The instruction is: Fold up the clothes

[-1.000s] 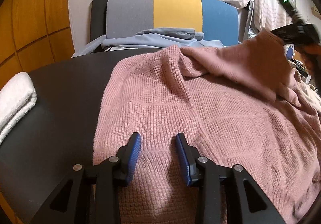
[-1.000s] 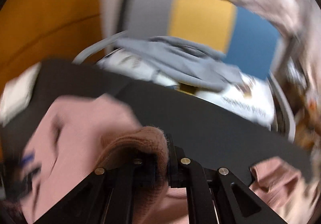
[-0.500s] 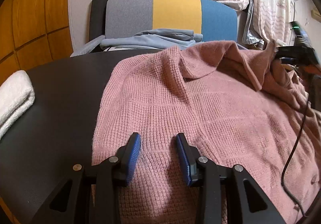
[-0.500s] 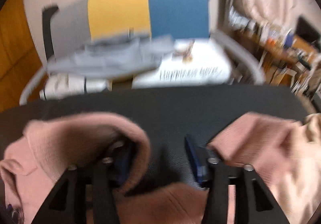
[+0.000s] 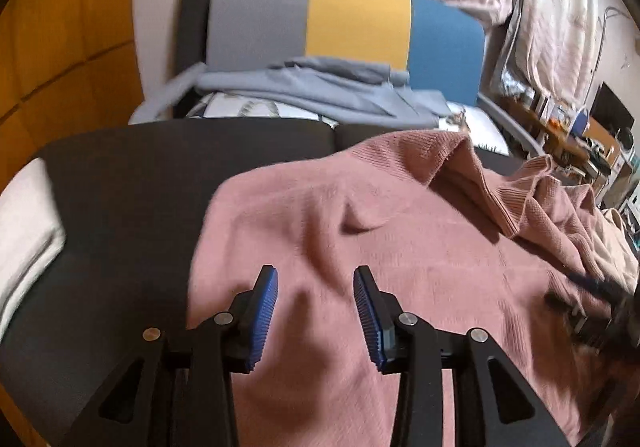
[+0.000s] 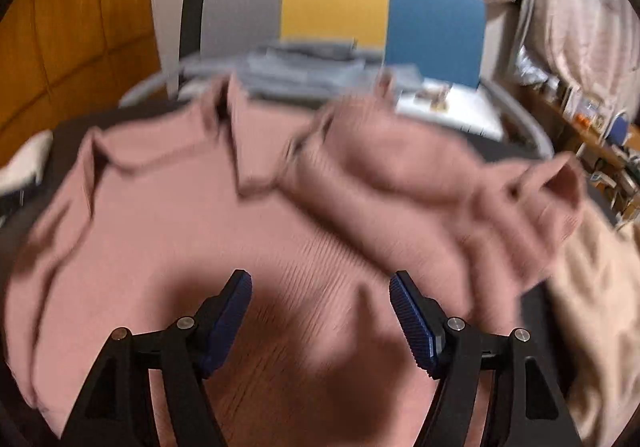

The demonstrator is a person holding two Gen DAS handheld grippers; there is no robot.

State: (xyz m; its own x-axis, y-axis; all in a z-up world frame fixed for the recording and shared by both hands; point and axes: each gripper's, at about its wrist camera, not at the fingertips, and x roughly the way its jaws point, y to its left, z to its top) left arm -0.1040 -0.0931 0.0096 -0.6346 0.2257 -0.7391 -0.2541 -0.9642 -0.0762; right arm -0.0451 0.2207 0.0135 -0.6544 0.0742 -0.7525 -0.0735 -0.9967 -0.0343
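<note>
Two grippers are in view, one per wrist camera, and each has two blue ribbed pads. Nearest in the left wrist view, the left gripper (image 5: 315,287) hovers over the near part of a pink knitted sweater (image 5: 400,255); its jaws stand apart, have just been opening a little further, and nothing is pinched between them. In the right wrist view the right gripper (image 6: 320,295) also hangs above the pink knit, its jaws spread wider, having just been opening, with only the cloth's surface showing below the gap and no fabric clamped.

There is one pink sweater. It lies spread on a dark table (image 5: 120,183), covering the middle and right of it. The knit is a dusty rose with a fine waffle texture and ribbed edges. Its body lies fairly flat near the grippers with a few soft creases, while the far right part is bunched: one sleeve (image 6: 520,199) lies folded across the body with its ribbed cuff open toward the right. The right wrist view is blurred, so finer folds cannot be told.

At the left edge of the table sits one folded white towel (image 5: 28,223). At the right, one beige garment (image 6: 600,287) lies just beside the sweater.

Beyond the table stands one chair (image 5: 352,27) with a back in three colour panels, grey, yellow and blue. One grey garment (image 5: 320,91) is heaped on its seat. Farthest, pale patterned curtains (image 5: 552,7) hang at the upper right.
</note>
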